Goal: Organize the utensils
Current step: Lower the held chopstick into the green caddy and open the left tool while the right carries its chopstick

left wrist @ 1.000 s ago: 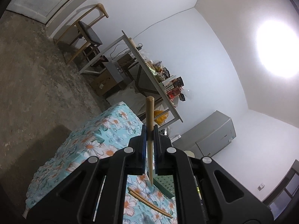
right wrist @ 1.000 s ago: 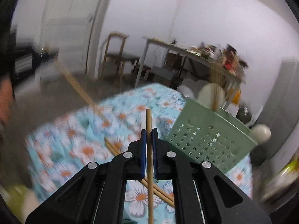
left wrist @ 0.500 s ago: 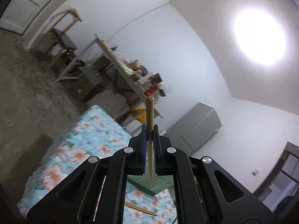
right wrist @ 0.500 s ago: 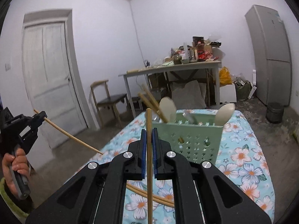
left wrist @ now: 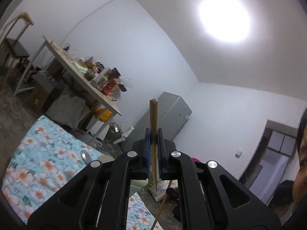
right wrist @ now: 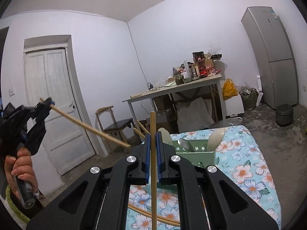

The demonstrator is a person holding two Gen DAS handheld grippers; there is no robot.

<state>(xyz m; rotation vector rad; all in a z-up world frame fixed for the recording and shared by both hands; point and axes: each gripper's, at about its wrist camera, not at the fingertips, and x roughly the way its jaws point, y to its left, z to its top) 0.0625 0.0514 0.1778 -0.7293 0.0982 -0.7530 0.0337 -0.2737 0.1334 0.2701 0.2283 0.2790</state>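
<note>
Right gripper (right wrist: pixel 153 147): jaws narrow, clamped on 1 wooden chopstick (right wrist: pixel 153 182) that runs up between the blue pads, its blunt end just above the fingertips. It hangs over the floral tablecloth (right wrist: pixel 247 172), near the green basket (right wrist: pixel 203 153).

Left gripper (left wrist: pixel 153 143): jaws narrow, clamped on a second chopstick (left wrist: pixel 153 126), blunt end up, tapered tip below the pads. In the right wrist view the same gripper (right wrist: pixel 46 102) is held off to the left, well apart from the basket, its chopstick slanting down toward the table edge; the person's hand (right wrist: pixel 21 168) wraps the handle.

Green basket: perforated, standing on the tablecloth. Holds 2 pale spoons (right wrist: pixel 215 139) and 1 metal spoon (right wrist: pixel 183 143); wooden ends (right wrist: pixel 140 130) rise beside it, though whether they stand inside cannot be told.

Loose stock: 2 chopsticks (right wrist: pixel 167 219) lying on the cloth below the right gripper.

Progress, as judged: spoons are filed. Outstanding are the 2 held chopsticks, not yet in the basket, and the 2 on the cloth. Roughly past the midpoint.
</note>
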